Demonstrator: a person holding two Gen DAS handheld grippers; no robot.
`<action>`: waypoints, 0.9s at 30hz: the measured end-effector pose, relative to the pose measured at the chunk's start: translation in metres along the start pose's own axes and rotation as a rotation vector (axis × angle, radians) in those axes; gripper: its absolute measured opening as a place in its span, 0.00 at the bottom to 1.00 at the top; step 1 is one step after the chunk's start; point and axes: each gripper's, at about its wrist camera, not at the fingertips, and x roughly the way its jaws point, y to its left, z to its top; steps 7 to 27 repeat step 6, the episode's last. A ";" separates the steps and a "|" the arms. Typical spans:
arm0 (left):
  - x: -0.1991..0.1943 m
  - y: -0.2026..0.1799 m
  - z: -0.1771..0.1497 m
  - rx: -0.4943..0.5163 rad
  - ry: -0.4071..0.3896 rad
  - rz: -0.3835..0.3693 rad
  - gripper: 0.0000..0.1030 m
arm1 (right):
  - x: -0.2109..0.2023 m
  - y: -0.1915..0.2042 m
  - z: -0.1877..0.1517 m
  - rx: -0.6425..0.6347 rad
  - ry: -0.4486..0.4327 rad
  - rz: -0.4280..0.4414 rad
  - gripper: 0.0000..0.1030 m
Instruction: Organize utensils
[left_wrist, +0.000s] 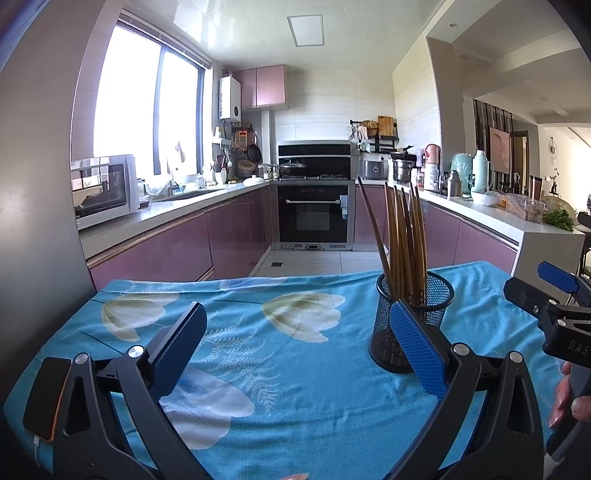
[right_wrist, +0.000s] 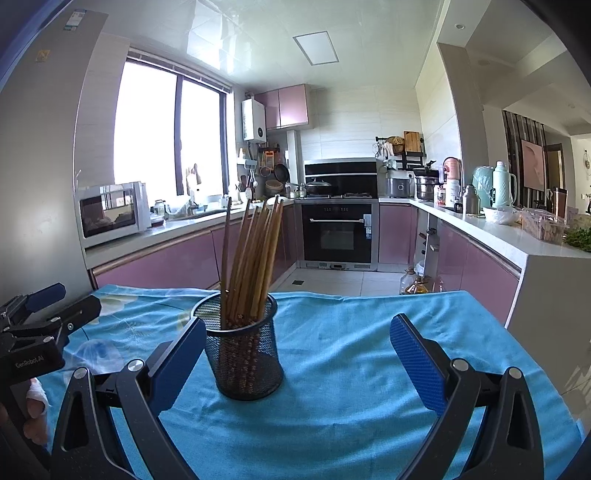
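Wooden chopsticks (right_wrist: 255, 258) are held upright in a black mesh cup (right_wrist: 243, 350) on the blue-clothed desk (right_wrist: 351, 350), flanked by the left hand-held gripper (left_wrist: 295, 347) and right hand-held gripper (right_wrist: 297, 354), both spread apart and empty.

A black wire-mesh cup (right_wrist: 243, 354) stands on the blue floral cloth (right_wrist: 351, 350) covering the worktop, brown wooden chopsticks (right_wrist: 251, 258) upright inside it, apparently leaning; kitchen counters behind.
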 end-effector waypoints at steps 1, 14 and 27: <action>0.004 0.002 -0.001 0.003 0.028 -0.005 0.95 | 0.005 -0.005 -0.001 -0.008 0.029 -0.021 0.94; 0.031 0.025 -0.012 0.001 0.172 0.033 0.95 | 0.058 -0.061 -0.013 0.019 0.317 -0.161 0.94; 0.031 0.025 -0.012 0.001 0.172 0.033 0.95 | 0.058 -0.061 -0.013 0.019 0.317 -0.161 0.94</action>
